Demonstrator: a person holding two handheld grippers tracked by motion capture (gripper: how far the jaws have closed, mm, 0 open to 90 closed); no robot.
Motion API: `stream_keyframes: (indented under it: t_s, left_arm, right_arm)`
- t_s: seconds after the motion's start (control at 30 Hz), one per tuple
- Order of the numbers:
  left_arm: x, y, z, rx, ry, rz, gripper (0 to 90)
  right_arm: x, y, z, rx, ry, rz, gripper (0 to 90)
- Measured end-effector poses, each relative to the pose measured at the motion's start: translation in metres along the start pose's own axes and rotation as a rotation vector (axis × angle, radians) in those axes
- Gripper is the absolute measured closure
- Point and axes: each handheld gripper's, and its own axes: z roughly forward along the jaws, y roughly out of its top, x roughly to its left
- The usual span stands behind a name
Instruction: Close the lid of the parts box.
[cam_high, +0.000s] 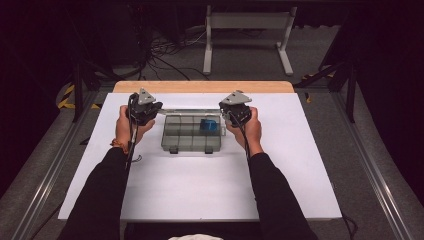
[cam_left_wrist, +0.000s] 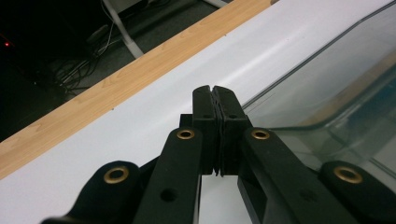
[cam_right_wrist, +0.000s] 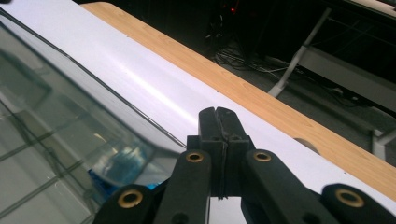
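Observation:
A clear plastic compartment box (cam_high: 186, 142) sits mid-table with a blue object (cam_high: 208, 125) in its far right compartment. Its clear lid (cam_high: 189, 111) stands raised at the back. My left gripper (cam_high: 151, 110) is shut beside the lid's left corner, and my right gripper (cam_high: 229, 113) is shut beside its right corner. In the left gripper view the pressed-together jaws (cam_left_wrist: 215, 95) lie just left of the lid's edge (cam_left_wrist: 322, 88), with nothing seen between them. In the right gripper view the shut gripper (cam_right_wrist: 218, 119) lies right of the lid (cam_right_wrist: 51, 98), and the blue object (cam_right_wrist: 114, 165) shows through it.
The white table top (cam_high: 210, 185) has a wooden strip (cam_high: 200, 86) along its far edge. Beyond it stand a white metal frame (cam_high: 247, 30) and loose cables (cam_high: 165, 50) on the floor. Metal rails run along both sides of the table.

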Motion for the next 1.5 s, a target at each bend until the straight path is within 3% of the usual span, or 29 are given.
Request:
stream_keyframes:
  t_s: [0.47, 0.93, 1.17, 1.5]
  left_arm:
    - [-0.008, -0.008, -0.008, 0.007, -0.029, 0.039, 89.3]
    - [-0.028, -0.017, -0.019, -0.008, -0.093, 0.120, 89.6]
    - [-0.035, -0.025, -0.026, -0.010, -0.105, 0.161, 89.6]
    - [-0.042, -0.034, -0.030, -0.012, -0.128, 0.187, 89.6]
  right_arm:
    - [0.009, -0.002, -0.009, 0.011, 0.033, -0.044, 90.0]
    - [0.021, -0.015, -0.021, 0.031, 0.129, -0.073, 90.0]
    - [0.027, -0.021, -0.027, 0.048, 0.166, -0.085, 90.0]
    - [0.034, -0.030, -0.032, 0.078, 0.205, -0.101, 90.0]
